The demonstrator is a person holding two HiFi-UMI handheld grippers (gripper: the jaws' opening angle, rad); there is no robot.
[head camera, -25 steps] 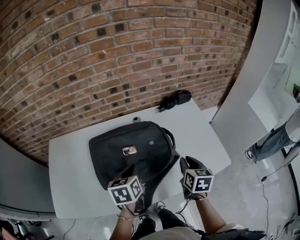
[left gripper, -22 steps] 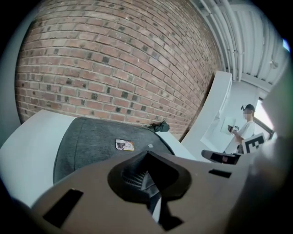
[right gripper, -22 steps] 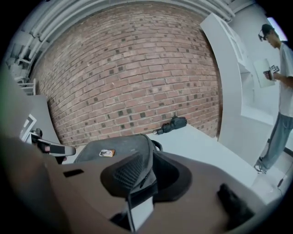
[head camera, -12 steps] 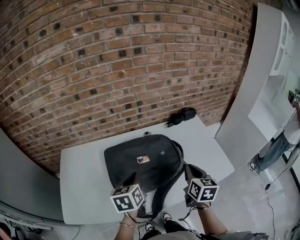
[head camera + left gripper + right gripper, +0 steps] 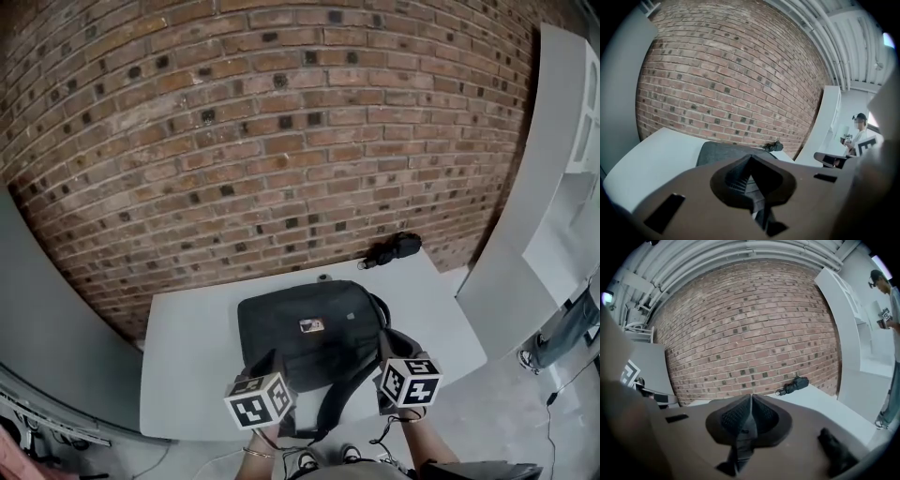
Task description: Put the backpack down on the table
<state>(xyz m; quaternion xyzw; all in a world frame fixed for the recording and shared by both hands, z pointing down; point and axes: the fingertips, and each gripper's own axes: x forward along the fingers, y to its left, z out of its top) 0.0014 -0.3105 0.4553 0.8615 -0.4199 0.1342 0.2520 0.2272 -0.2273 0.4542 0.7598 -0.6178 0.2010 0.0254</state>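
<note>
A black backpack (image 5: 309, 328) lies flat on the white table (image 5: 187, 356), its straps trailing over the near edge. My left gripper (image 5: 272, 364) is at the bag's near left corner, shut with a grey strap (image 5: 749, 180) pinched between its jaws. My right gripper (image 5: 389, 342) is at the near right corner, shut on a dark strap (image 5: 742, 441) that hangs down from the jaws. In the left gripper view the backpack (image 5: 722, 152) shows just beyond the jaws. In the right gripper view the gripper body hides the bag.
A small black folded bundle (image 5: 394, 249) lies at the table's far right corner by the brick wall. A white partition (image 5: 525, 216) stands to the right, with a person (image 5: 890, 310) beyond it. A strap loop (image 5: 328, 412) dangles off the near edge.
Both grippers have risen at the bag's near edge, keeping their places at its corners. The backpack stays flat on the table.
</note>
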